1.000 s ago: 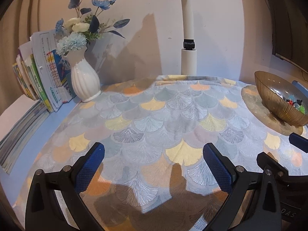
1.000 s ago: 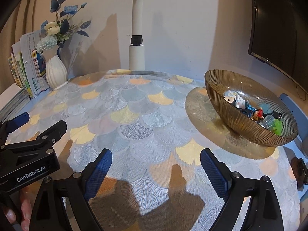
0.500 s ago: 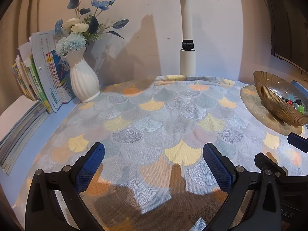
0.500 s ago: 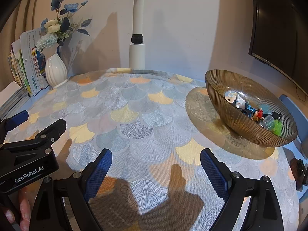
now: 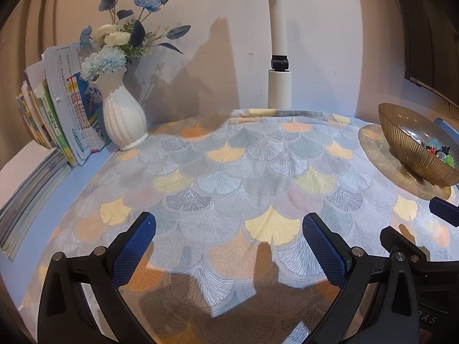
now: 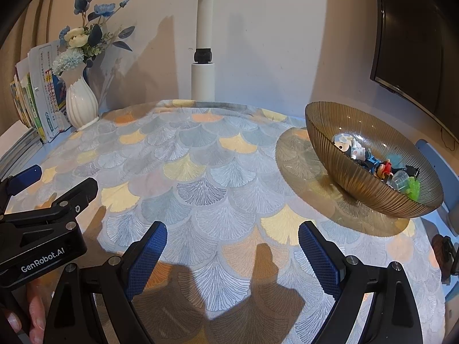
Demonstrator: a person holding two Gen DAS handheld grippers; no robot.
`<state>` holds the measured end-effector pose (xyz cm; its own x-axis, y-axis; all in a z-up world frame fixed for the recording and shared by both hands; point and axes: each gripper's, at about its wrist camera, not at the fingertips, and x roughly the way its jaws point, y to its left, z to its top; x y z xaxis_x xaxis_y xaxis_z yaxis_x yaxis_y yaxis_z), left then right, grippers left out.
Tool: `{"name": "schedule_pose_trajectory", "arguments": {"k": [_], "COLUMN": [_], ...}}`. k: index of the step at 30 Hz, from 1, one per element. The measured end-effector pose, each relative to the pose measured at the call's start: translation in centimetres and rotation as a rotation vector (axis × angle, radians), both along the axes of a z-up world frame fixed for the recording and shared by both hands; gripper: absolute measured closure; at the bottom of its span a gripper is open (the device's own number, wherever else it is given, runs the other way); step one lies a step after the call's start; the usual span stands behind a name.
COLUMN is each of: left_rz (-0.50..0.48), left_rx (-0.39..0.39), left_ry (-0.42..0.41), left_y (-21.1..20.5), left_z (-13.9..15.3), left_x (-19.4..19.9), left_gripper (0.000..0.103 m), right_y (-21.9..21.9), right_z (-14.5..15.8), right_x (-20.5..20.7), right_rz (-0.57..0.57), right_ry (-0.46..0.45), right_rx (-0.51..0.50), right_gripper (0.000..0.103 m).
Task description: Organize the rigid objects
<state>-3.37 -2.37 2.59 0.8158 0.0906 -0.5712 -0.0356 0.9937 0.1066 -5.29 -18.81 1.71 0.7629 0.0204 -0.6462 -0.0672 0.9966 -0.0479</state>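
We hold both grippers low over a worktop (image 5: 229, 172) covered with a fan-patterned cloth in grey, yellow and orange. At its far left corner a white ribbed vase (image 5: 124, 116) of blue and cream artificial flowers stands just beside a row of upright booklets (image 5: 66, 109), with flat magazines (image 5: 25, 195) stacked nearer us. A white lamp post (image 5: 279, 86) rises against the pale wall, and a dark screen (image 6: 416, 43) hangs at the right.

The small toys (image 6: 373, 163) lie heaped in the amber ribbed glass bowl (image 6: 344, 172) at the worktop's right side. Most are tangled together, so we can only pick out a white figure, a red-capped one and something green.

The left gripper (image 5: 228, 238) has its jaws spread wide with nothing between them, and the right gripper (image 6: 232, 243) likewise. From the left wrist the bowl is cut by the frame edge and its contents barely show; the right wrist view shows them fully. Only the right view shows fingertips (image 6: 34, 315) on the left gripper's handle.
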Motion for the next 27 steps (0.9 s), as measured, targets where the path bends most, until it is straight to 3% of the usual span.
{"name": "schedule_pose_trajectory", "arguments": {"k": [8,14,17,20,24,25,27], "left_rz": [0.002,-0.004,0.007,0.023,0.023,0.020,0.013], "left_rx": [0.003,0.024,0.063,0.117,0.076,0.056,-0.048], "left_ry": [0.021,0.152,0.179,0.263,0.275,0.283,0.314], "left_y": [0.0,-0.3,-0.8,-1.5,-0.9,-0.7,0.6], "left_z": [-0.2,-1.7,-2.1,-3.3,-3.2,-3.2,-3.5], "left_x": [0.4,2.0,2.2,3.3,3.4,3.5,4.0], "left_gripper": [0.001,0.001,0.001,0.000,0.000,0.000,0.000], "right_y": [-0.4,-0.1,0.2,0.2,-0.2,-0.4,-0.6], "right_z": [-0.1,-0.7,-1.2,-1.6,-2.8,-2.9,-3.2], "right_x": [0.3,1.0,1.4,1.6,2.8,3.0,3.1], "right_rz": [-0.017,-0.001,0.022,0.030,0.029,0.029,0.025], "right_ry": [0.009,0.072,0.115,0.146,0.241,0.255,0.275], "right_rx": [-0.003,-0.016,-0.019,-0.012,0.018,0.030,0.043], "right_gripper": [0.011,0.011,0.011,0.008,0.007,0.000,0.000]}}
